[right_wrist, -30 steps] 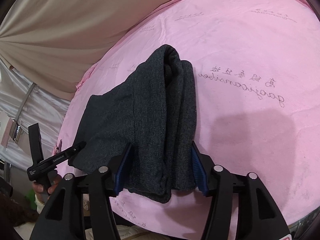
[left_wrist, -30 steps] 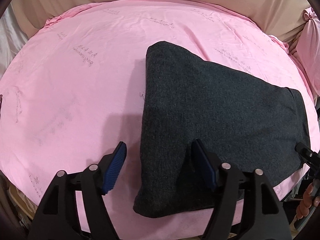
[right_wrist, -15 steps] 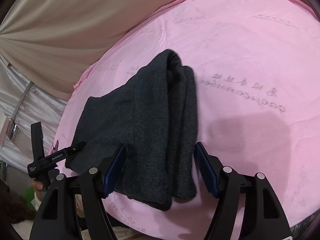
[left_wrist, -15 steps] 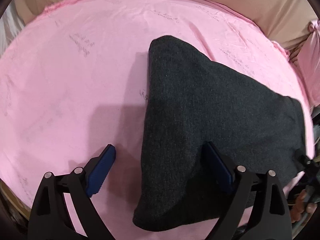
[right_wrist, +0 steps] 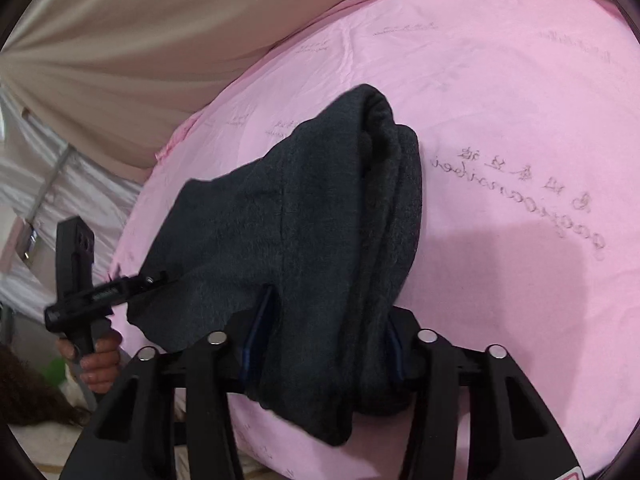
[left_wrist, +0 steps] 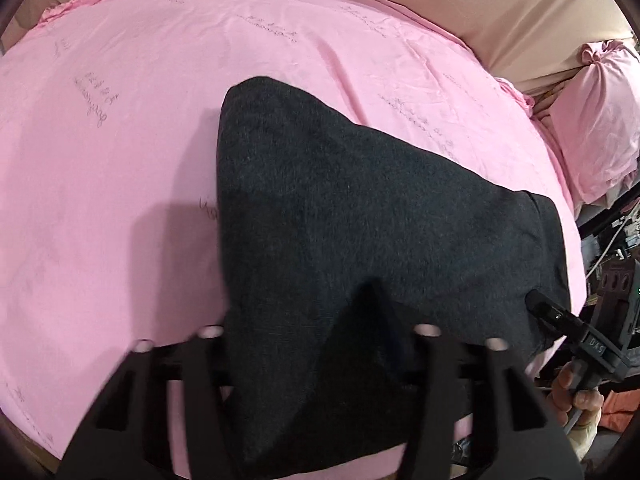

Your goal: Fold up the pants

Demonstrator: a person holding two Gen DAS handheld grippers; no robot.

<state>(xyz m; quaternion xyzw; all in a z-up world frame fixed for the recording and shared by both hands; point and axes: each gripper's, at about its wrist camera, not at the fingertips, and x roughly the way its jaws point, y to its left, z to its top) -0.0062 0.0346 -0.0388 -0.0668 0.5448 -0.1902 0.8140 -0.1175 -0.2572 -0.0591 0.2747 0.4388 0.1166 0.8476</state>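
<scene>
Dark grey folded pants [left_wrist: 360, 208] lie on a pink sheet [left_wrist: 120, 160]. My left gripper [left_wrist: 316, 332] is at their near edge. Its jaws are closing, with the cloth bunched up between them and hiding the pads. In the right wrist view the pants [right_wrist: 320, 208] show as a thick stack of folded layers. My right gripper [right_wrist: 324, 344] straddles the near end of that stack; its jaws are closing and the blue pads [right_wrist: 256, 336] press into both sides. Each gripper also shows in the other's view: the right one [left_wrist: 560, 316] and the left one [right_wrist: 120, 288], both at the pants' edge.
The pink sheet [right_wrist: 520, 120] covers a bed and carries faint printed writing [right_wrist: 528, 192]. Beige fabric [right_wrist: 140, 40] hangs behind it. A pink bundle [left_wrist: 600, 120] sits at the far right. A person's hand [right_wrist: 96, 360] holds the left gripper's handle.
Both grippers have closed in from wide apart onto the pants' near edge. The left one has tipped further down, and the cloth now rises between its jaws.
</scene>
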